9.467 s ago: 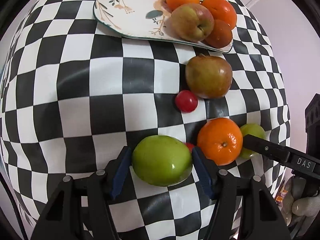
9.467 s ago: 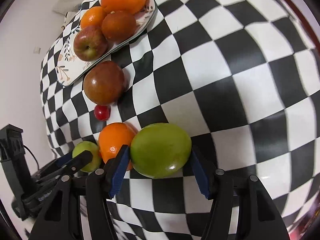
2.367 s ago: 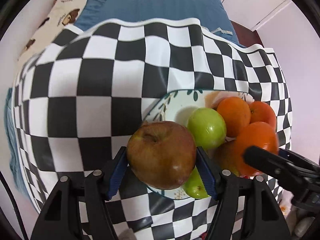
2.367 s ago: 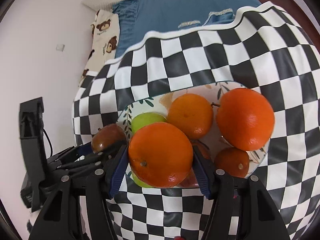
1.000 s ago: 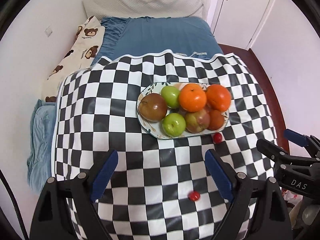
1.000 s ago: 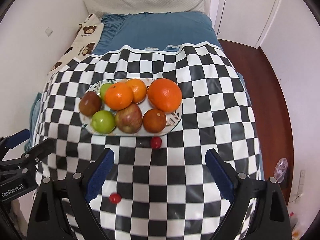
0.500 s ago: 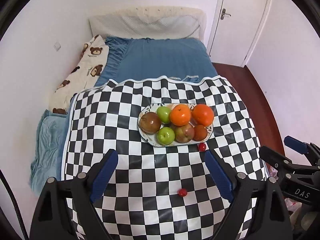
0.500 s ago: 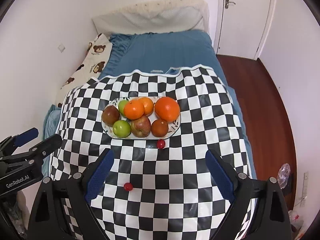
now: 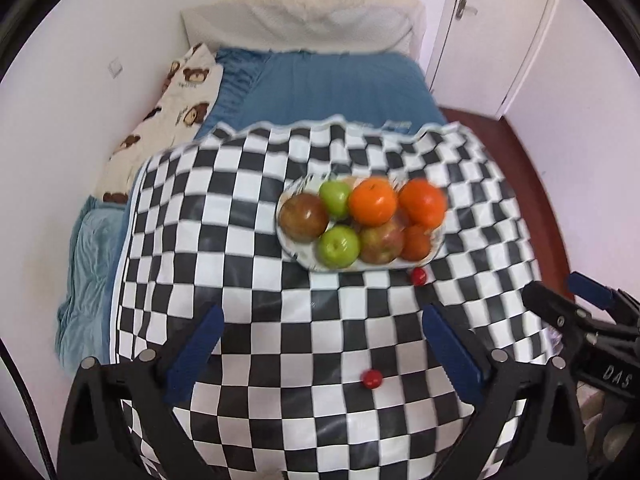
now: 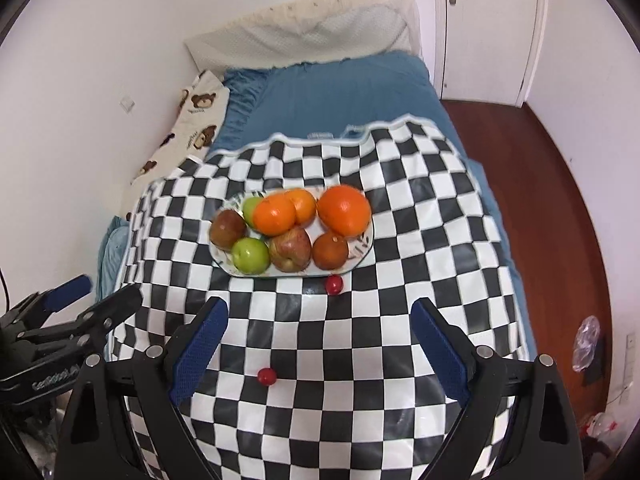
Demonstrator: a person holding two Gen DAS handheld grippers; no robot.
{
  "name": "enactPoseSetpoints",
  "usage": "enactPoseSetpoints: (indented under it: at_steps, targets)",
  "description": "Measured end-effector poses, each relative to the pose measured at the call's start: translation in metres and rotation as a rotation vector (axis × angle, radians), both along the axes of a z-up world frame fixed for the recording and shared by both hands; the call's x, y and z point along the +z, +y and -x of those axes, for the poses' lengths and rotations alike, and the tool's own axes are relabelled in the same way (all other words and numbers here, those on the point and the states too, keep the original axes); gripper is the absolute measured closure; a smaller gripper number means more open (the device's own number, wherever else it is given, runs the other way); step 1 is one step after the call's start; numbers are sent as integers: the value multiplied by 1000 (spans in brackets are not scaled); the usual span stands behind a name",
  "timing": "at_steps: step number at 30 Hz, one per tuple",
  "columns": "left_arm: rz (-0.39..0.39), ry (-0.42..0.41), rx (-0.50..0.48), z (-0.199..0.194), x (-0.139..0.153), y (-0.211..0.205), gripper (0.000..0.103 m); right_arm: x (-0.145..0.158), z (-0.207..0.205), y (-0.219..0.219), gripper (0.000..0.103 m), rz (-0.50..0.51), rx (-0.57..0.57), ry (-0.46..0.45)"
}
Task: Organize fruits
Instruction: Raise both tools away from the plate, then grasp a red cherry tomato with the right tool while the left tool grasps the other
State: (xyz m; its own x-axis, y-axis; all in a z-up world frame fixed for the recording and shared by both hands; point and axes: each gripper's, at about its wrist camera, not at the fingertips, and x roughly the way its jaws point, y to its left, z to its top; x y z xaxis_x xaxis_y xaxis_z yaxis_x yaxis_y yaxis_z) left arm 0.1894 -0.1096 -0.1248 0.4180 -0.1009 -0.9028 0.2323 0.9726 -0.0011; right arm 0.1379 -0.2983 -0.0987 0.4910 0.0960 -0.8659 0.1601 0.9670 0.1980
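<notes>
Lying heaped on an oval plate [image 10: 362, 254] at the far middle of the checkered tabletop [image 10: 360, 360]: two green apples [image 10: 251, 255], a brownish apple [image 10: 227, 229], a red apple [image 10: 291, 249], three oranges [image 10: 344, 210] and a darker orange fruit [image 10: 330, 251]. Resting off the plate: one cherry tomato [image 10: 333, 284] just beside its near rim, another tomato [image 10: 266, 376] well apart, nearer the camera. Hovering above the near edge with fingers spread wide and holding nothing: right gripper [image 10: 318, 344] and left gripper [image 9: 320, 350]. Standing between fingers and plate: bare checkered cloth only, apart from the nearer tomato. Lying beyond the tabletop: bed [image 10: 340, 96] with blue sheet, pillow [image 10: 304, 28] and bear-print blanket [image 10: 192, 120]. Showing at right: door [image 10: 488, 28] and wooden floor [image 10: 560, 200].
</notes>
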Motion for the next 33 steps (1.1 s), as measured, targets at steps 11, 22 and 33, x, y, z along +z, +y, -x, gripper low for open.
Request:
enactPoseSetpoints:
  at_steps: [11,22,33]
  targets:
    - [-256,26,84,-6,-106,-4,1,-165,-69,-16,36,-127,5,141]
    - [-66,171,125,-2,-134,10,1,-228,-106,-3,76,-92,36,158]
    - [162,343,-70,36,-136,-13,40,-197,-47,-10,76,-145,93,83]
